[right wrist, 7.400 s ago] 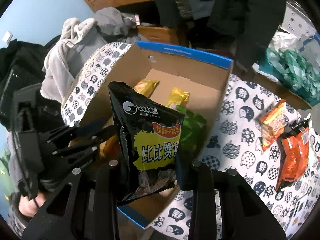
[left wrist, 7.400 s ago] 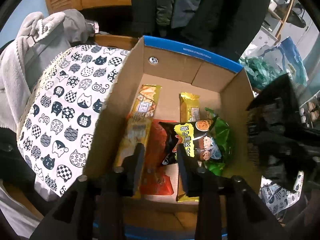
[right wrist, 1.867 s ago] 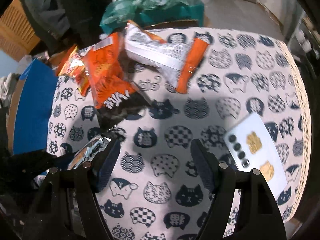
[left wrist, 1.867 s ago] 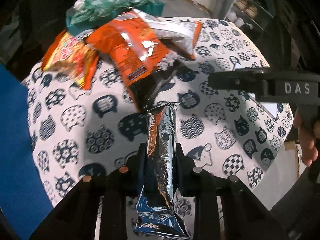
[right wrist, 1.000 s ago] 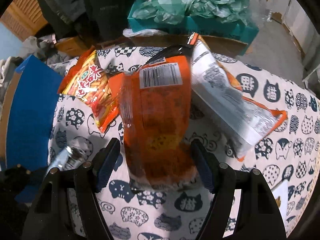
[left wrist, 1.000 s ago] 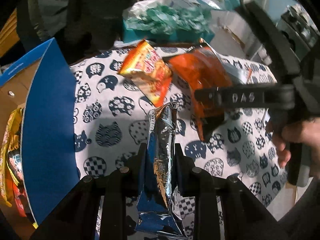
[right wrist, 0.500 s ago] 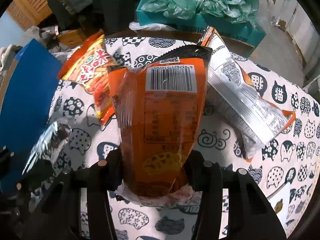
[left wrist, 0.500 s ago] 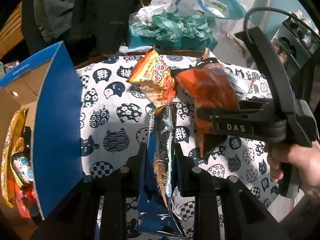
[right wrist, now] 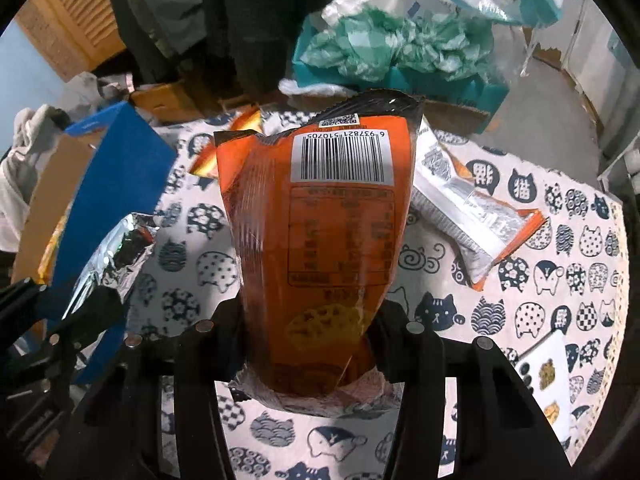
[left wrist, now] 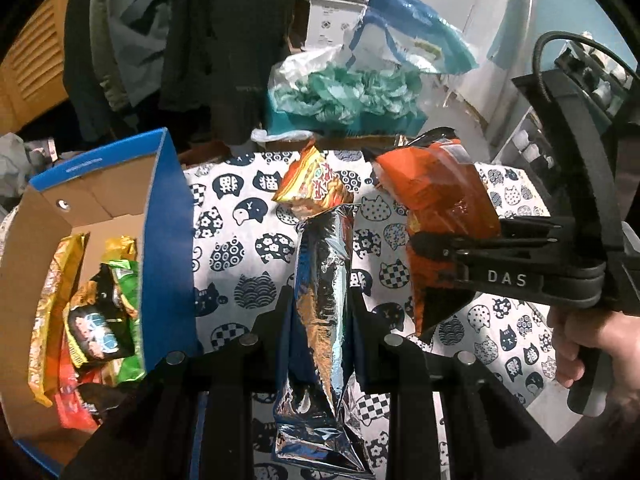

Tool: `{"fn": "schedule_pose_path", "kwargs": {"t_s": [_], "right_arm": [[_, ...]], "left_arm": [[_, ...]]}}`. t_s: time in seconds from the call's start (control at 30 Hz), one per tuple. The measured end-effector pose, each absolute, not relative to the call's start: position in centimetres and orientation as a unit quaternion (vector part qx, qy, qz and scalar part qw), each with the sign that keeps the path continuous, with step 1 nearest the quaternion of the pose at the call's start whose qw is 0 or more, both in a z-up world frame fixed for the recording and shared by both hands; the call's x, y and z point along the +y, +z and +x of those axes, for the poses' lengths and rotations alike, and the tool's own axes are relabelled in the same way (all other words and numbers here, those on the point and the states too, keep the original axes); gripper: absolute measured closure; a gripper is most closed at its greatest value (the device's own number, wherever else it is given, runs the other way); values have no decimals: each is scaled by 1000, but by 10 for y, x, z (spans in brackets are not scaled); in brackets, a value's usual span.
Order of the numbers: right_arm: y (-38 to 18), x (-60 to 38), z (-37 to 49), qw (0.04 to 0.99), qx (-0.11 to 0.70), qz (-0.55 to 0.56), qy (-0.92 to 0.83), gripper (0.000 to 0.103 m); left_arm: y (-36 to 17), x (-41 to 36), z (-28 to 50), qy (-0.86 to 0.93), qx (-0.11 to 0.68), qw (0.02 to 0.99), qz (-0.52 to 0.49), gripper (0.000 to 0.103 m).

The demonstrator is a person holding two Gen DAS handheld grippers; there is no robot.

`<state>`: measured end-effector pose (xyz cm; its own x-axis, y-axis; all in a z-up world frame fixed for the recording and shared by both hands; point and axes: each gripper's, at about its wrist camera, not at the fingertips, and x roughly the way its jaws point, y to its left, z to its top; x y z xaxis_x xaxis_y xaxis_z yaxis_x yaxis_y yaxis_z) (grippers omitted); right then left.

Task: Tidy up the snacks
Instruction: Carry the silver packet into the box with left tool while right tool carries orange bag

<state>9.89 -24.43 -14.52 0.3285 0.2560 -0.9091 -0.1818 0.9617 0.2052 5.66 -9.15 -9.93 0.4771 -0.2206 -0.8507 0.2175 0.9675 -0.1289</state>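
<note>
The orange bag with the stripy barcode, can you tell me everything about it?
The orange snack bag is shiny crinkly plastic, puffed up. Its back shows a white barcode, a printed table and a dark top edge. It stands upright, lifted above the cat-print cloth, its lower part squeezed by the right gripper between black fingers.

1. I see dim indoor light, brightest on the pale far wall at the upper right.
2. Hard glare flashes off the silver foil packet (left wrist: 320,304).
3. Fisheye bending curves every edge into black corners.
4. The hanging dark clothes (left wrist: 224,40) sink into shadow.
</note>
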Motion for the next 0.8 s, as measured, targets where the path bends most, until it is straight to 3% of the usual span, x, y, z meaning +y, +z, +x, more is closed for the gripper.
{"fn": "schedule_pose_path", "kwargs": {"t_s": [0.8], "right_arm": [[-74,-194,73,828,529,49,180,54]], "left_arm": [[-44,-8,33,-81,464,881,-41,78]]}}
